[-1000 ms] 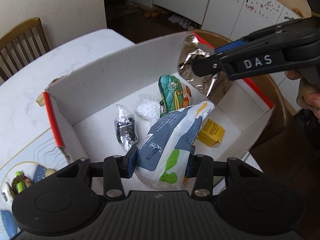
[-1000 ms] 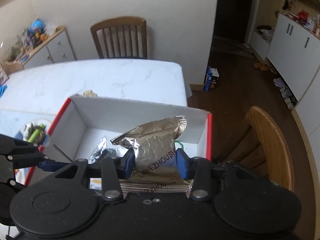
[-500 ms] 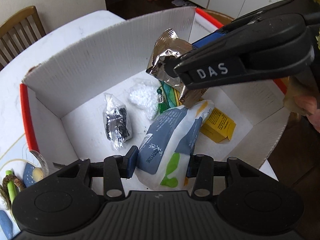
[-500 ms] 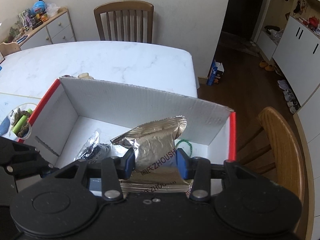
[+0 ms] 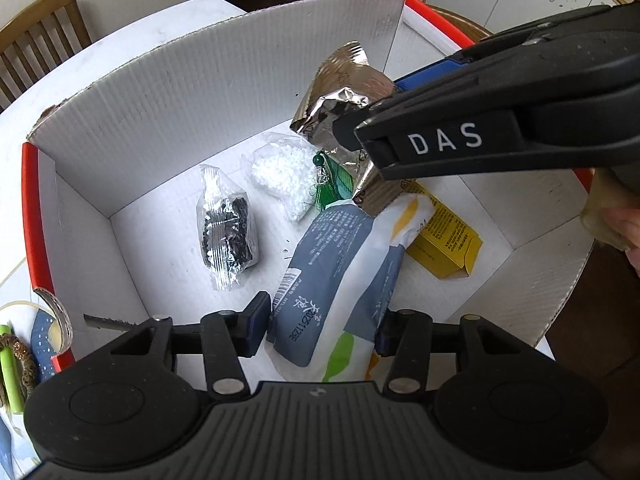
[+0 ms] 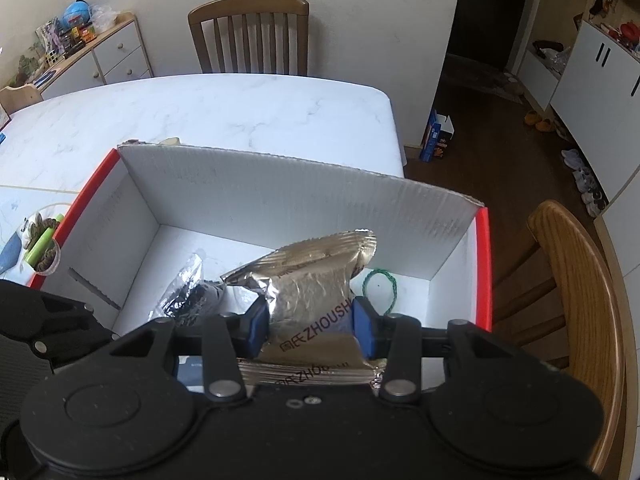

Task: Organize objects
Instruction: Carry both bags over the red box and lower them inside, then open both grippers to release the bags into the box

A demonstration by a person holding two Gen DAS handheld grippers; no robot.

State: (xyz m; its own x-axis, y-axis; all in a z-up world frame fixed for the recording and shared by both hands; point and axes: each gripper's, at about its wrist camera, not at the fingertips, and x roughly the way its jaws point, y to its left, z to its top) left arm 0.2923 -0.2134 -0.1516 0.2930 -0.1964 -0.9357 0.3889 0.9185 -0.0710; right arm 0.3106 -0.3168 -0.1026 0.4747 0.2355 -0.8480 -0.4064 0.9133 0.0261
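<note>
Two packets held: our right gripper, jaws clenched on the foil pouch, has dropped lower into the white box. Left gripper still grasps the blue-grey bag. Release looks close.

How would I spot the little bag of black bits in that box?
Look inside the white cardboard box with red edges on the table. On its floor, toward the left, lies a clear crinkly packet of black bits. Beside it sits a bag of white pellets; only this one is dark.
</note>
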